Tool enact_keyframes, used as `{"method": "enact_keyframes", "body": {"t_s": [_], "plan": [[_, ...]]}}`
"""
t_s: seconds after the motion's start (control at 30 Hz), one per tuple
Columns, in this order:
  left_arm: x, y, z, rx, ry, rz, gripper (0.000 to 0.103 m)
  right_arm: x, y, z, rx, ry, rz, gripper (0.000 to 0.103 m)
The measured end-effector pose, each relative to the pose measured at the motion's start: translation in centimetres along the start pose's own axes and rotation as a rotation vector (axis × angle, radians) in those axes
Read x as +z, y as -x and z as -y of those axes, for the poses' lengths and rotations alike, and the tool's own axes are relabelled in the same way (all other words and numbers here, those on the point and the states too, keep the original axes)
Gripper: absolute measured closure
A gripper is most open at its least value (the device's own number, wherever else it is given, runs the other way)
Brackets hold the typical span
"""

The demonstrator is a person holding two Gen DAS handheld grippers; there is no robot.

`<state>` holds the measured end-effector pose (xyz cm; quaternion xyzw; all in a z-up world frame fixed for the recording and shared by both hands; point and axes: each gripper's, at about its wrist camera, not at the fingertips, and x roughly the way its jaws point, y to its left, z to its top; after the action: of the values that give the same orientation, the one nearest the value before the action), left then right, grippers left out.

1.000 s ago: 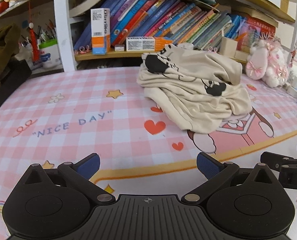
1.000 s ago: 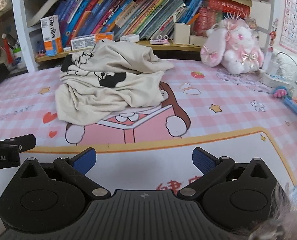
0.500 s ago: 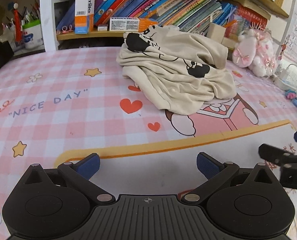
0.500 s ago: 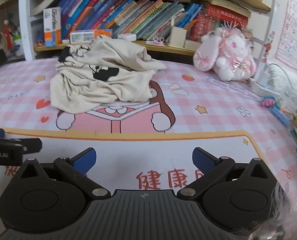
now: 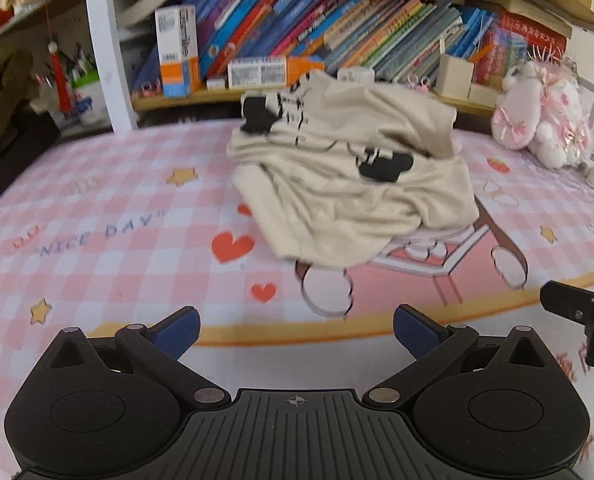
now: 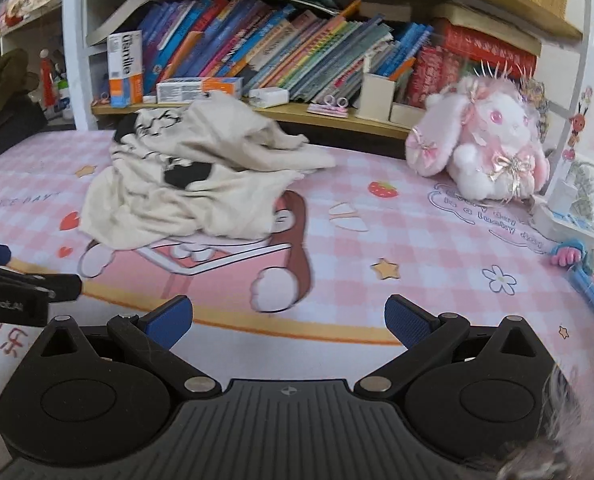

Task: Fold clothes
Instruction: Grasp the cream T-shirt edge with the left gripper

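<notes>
While bunched in a heap toward the worktop's (image 6: pixel 437 248) far edge, cream shirt (image 5: pixel 349 184) looks unfolded; left tool (image 5: pixel 297 326) and right tool (image 6: pixel 287 316) spread wide, gripping nothing, so basically all folding left.

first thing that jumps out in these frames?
The crumpled cream garment with black cartoon prints, heaped mid-table on the pink checked mat ahead of both open grippers, left and right. Next, the pink plush rabbit at the far right, below the shelf of colourful books.
</notes>
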<state>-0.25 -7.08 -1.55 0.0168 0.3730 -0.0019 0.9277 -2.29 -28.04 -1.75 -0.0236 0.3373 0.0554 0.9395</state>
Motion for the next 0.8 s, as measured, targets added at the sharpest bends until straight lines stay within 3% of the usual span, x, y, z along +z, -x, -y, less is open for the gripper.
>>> {"method": "enact_keyframes", "body": {"t_s": [0.27, 0.6, 0.8], "plan": [[1.9, -0.7, 2.4, 0.078, -0.03, 0.032, 0.0, 0.5, -1.9, 4.0, 0.107, -0.021, -0.009, 0.0], [3.9, -3.0, 4.4, 0.066, -0.06, 0.065, 0.0, 1.8, -2.9, 4.9, 0.227, -0.015, -0.008, 0.002], [5.3, -5.7, 7.0, 0.062, -0.132, 0.07, 0.0, 1.4, -2.3, 6.2, 0.198, -0.075, -0.021, 0.002]]}}
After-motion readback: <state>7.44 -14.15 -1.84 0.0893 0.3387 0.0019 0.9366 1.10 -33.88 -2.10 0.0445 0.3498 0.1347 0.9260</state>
